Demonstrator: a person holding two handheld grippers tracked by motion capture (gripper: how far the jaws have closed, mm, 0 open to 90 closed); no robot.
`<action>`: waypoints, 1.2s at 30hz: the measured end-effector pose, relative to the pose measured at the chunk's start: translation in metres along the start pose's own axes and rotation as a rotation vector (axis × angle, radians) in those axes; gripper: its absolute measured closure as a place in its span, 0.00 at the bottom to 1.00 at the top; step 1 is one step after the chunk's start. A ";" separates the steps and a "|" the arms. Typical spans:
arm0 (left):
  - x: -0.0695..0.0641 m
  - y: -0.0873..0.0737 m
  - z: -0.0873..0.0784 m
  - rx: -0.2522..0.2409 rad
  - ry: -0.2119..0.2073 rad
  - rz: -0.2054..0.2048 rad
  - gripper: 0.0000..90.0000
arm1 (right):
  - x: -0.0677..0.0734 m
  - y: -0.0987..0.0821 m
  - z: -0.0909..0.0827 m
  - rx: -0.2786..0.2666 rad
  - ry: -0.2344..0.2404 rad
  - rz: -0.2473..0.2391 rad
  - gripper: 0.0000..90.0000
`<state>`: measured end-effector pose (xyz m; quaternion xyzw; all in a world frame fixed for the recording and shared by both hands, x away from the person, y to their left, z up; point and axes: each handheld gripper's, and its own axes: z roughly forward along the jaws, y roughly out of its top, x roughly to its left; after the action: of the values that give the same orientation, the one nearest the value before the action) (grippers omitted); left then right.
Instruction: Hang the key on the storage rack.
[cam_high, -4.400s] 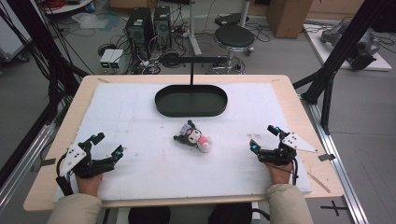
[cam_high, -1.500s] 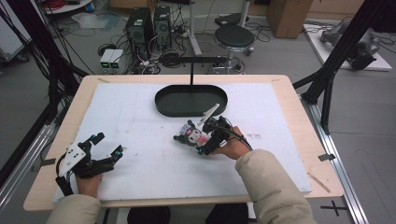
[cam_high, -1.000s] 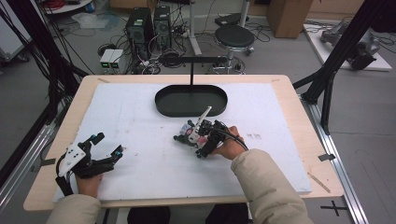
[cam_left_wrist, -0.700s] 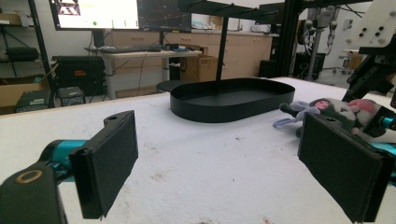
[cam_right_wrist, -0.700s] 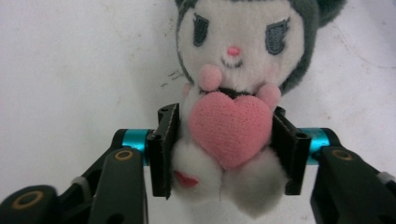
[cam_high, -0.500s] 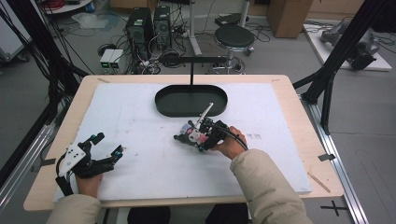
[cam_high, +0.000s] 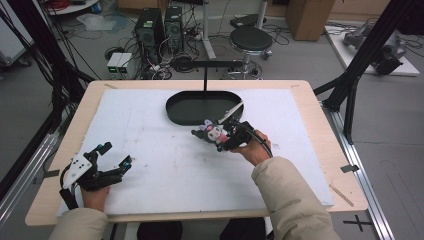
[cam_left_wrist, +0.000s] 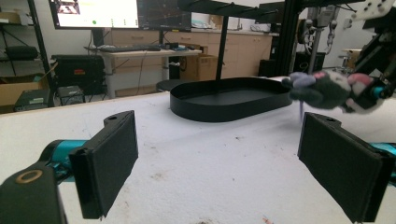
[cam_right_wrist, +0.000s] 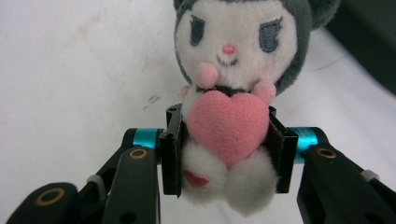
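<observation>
Gripping plush toy: right hand-held gripper | left hand-held gripper: wide, empty | writing: none legible

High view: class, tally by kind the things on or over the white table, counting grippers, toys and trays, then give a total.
Grippers: 2, the left gripper and the right gripper
Plush toy: 1
Black tray: 1
Total: 4
</observation>
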<state>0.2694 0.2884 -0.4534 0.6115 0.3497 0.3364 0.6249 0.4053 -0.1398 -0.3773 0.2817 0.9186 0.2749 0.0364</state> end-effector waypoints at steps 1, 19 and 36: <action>0.000 0.000 0.000 0.000 0.001 0.000 0.14 | -0.002 0.000 -0.004 -0.014 -0.002 0.015 0.64; 0.000 0.000 0.000 0.005 -0.001 0.001 0.14 | -0.031 0.017 -0.052 -0.201 -0.098 0.149 0.64; 0.001 0.000 0.000 0.001 -0.005 -0.005 0.14 | -0.051 0.053 -0.078 -0.318 -0.165 0.198 0.64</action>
<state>0.2699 0.2887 -0.4533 0.6117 0.3499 0.3333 0.6263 0.4568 -0.1683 -0.2885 0.3828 0.8254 0.3946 0.1282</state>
